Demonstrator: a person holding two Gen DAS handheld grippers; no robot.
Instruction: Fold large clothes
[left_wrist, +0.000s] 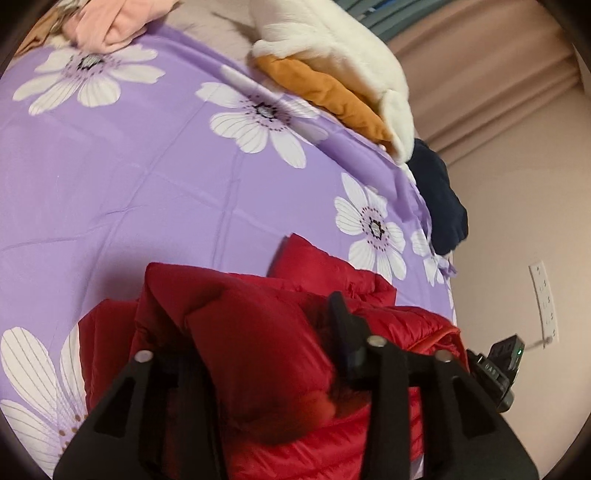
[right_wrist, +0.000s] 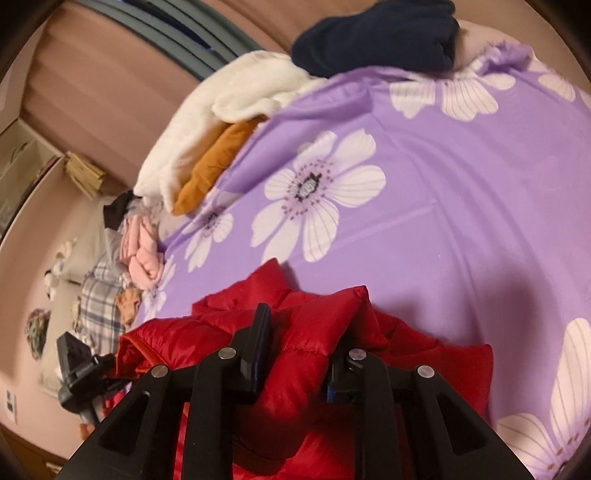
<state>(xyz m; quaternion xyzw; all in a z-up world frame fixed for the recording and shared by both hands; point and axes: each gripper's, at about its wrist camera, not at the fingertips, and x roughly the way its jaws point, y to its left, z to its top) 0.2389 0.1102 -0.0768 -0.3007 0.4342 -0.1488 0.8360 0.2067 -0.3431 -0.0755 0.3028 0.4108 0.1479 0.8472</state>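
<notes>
In the left wrist view, a smooth purple sheet (left_wrist: 147, 177) printed with big white daisies covers the bed. At its far left edge lies a crumpled pink garment (left_wrist: 110, 26). Further right a fluffy white fleece (left_wrist: 332, 48) rests on a folded mustard cloth (left_wrist: 325, 96), with a dark navy garment (left_wrist: 439, 203) just beyond at the bed's edge. A pleated pinkish curtain (left_wrist: 498, 85) hangs behind.

The red jacket (left_wrist: 258, 350) is quilted and puffy with a slight sheen, bunched in soft ridges on the near part of the bed. The left gripper (left_wrist: 266, 347) has its jaws apart with a thick fold of jacket between them; blur hides whether the pads press on it.

In the right wrist view, a plaid cloth (right_wrist: 99, 299) lies in the pile at far left. The right gripper (right_wrist: 299, 350) has a puffed fold of jacket bulging up between its jaws, and both pads bear against it. Part of the other gripper shows at the lower left edge, beside the jacket's hem.
</notes>
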